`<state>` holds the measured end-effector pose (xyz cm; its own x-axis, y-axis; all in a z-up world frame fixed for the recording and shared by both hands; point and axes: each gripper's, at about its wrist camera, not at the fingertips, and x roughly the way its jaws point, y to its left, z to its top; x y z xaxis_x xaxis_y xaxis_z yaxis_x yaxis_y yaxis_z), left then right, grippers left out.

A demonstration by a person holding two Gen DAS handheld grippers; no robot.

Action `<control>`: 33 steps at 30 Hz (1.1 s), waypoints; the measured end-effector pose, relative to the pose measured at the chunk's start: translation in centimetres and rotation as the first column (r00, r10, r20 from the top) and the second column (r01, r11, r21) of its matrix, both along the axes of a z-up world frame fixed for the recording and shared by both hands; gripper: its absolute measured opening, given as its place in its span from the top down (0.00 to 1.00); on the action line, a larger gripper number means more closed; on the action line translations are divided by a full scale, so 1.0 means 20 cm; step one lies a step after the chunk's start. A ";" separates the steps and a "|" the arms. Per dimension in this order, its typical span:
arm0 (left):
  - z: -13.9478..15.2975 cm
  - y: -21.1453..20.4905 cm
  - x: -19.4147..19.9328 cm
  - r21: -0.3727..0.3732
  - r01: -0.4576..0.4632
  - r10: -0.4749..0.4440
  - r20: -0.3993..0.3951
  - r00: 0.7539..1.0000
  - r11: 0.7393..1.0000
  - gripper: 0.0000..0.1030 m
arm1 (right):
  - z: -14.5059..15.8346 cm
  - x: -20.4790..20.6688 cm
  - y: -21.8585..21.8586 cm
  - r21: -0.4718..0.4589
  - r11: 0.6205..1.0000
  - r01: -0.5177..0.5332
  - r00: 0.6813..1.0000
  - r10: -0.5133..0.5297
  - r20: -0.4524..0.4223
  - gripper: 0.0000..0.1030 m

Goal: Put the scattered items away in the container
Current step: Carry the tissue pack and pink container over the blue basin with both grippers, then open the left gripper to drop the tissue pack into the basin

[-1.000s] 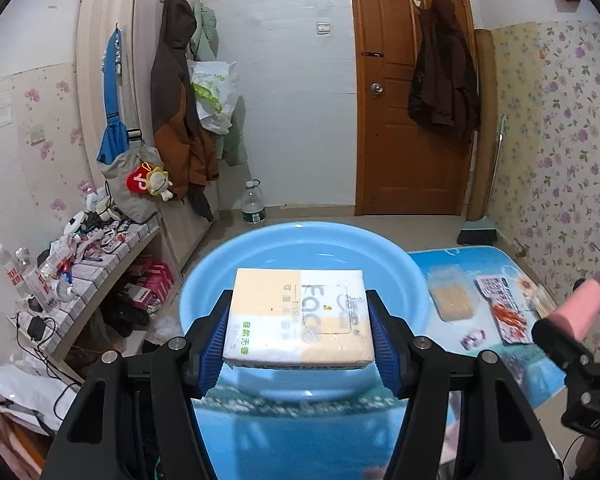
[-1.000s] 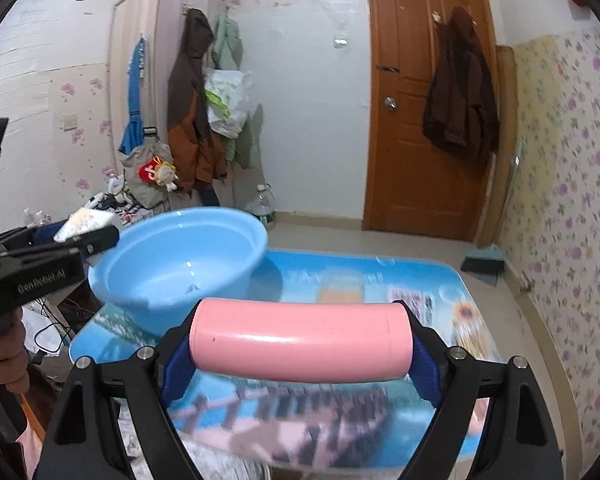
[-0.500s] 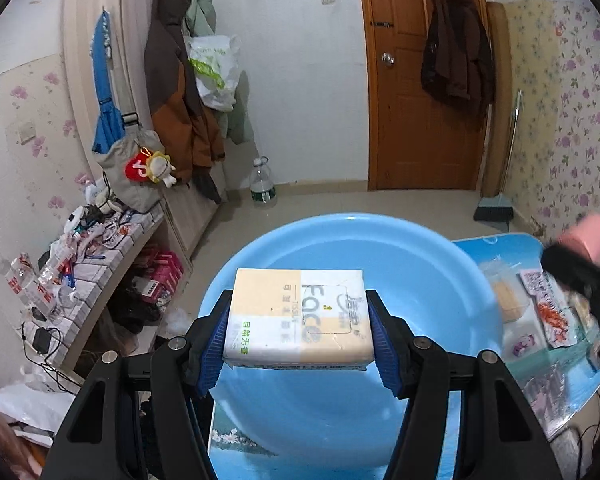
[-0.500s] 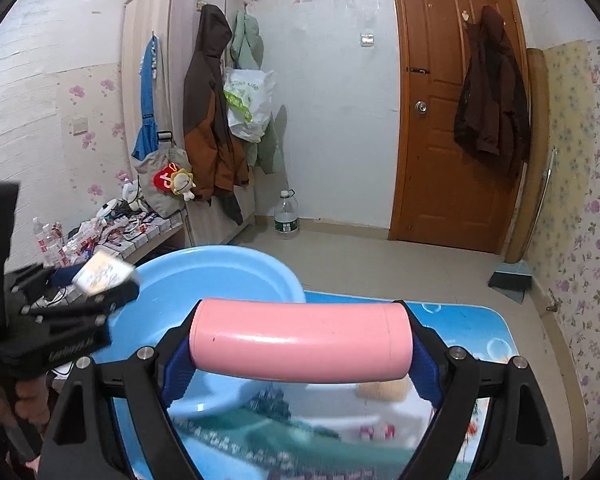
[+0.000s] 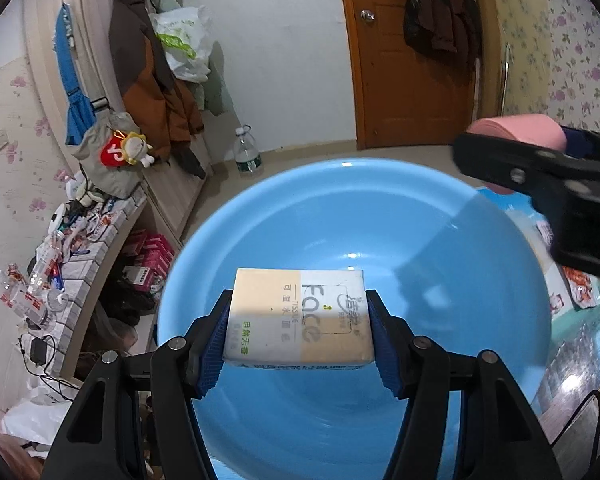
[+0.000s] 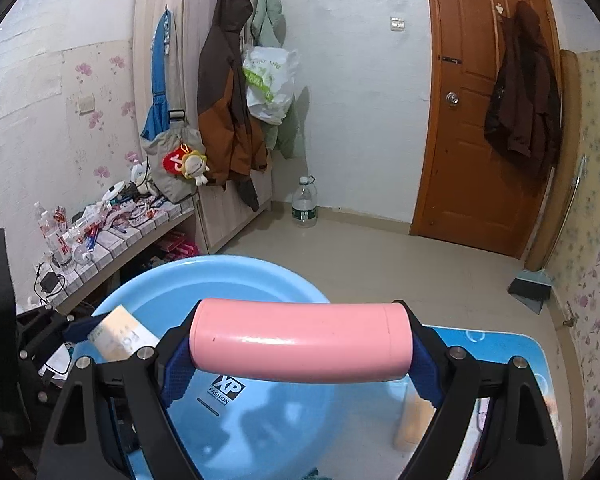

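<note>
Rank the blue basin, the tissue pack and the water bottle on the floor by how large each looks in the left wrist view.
1. blue basin
2. tissue pack, though enlarged by nearness to the camera
3. water bottle, far off, so its real size is unsure

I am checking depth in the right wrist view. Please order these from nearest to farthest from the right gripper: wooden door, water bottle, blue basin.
1. blue basin, just below the right gripper
2. water bottle, on the floor ahead
3. wooden door, far right
</note>
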<state>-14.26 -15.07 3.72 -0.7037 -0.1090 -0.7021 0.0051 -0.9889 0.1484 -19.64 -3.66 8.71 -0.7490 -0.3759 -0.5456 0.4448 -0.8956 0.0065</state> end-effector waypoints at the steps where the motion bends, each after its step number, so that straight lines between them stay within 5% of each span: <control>1: -0.02 0.00 -0.01 -0.003 0.004 -0.004 0.014 1.000 1.000 0.41 | -0.02 0.00 -0.01 0.000 1.000 0.000 1.000 0.000 0.010 0.14; 24: -0.10 0.03 -0.03 0.006 0.029 -0.030 0.070 0.997 1.000 0.39 | -0.15 -0.01 -0.04 0.030 1.000 0.003 0.998 -0.005 0.055 0.14; 33: -0.09 0.03 -0.01 0.006 0.027 -0.027 0.059 0.998 1.000 0.31 | -0.16 0.01 -0.05 0.040 0.999 -0.005 0.998 0.002 0.063 0.14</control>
<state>-14.43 -14.52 1.90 -0.6635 -0.0868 -0.7431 -0.0303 -0.9893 0.1425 -19.53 -4.64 5.56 -0.7114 -0.3553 -0.6064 0.4476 -0.8942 -0.0012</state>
